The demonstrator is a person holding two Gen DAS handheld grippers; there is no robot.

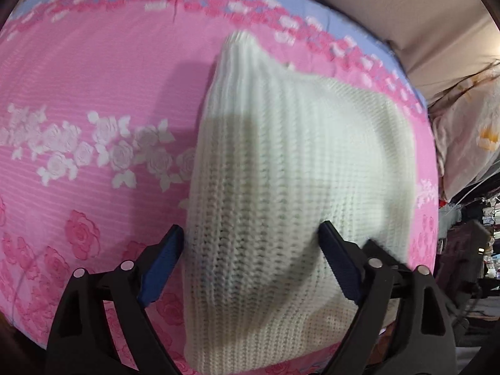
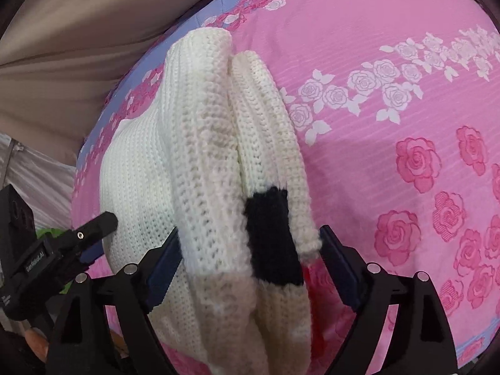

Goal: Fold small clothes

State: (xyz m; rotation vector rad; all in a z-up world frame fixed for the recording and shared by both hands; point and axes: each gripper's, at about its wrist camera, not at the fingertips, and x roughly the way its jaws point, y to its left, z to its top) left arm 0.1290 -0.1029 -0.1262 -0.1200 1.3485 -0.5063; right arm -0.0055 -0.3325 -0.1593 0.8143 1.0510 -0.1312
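A cream knitted sweater (image 1: 281, 162) lies folded on a pink rose-print bedsheet (image 1: 93, 93). My left gripper (image 1: 250, 234) has its jaws wide apart, and the sweater's near end lies between them. In the right wrist view the sweater (image 2: 193, 143) shows thick folded layers and a black knitted patch (image 2: 272, 231). My right gripper (image 2: 248, 234) also has its jaws wide apart around the folded stack. The left gripper (image 2: 93, 228) shows at the sweater's left edge in that view.
The bed's blue-bordered far edge (image 1: 390, 62) meets a beige curtain (image 1: 390, 3). A patterned pillow or bedding (image 1: 468, 131) and dark clutter (image 1: 468, 243) lie beyond the right edge. Bare pink sheet spreads left of the sweater (image 1: 78, 172) and right in the other view (image 2: 406, 156).
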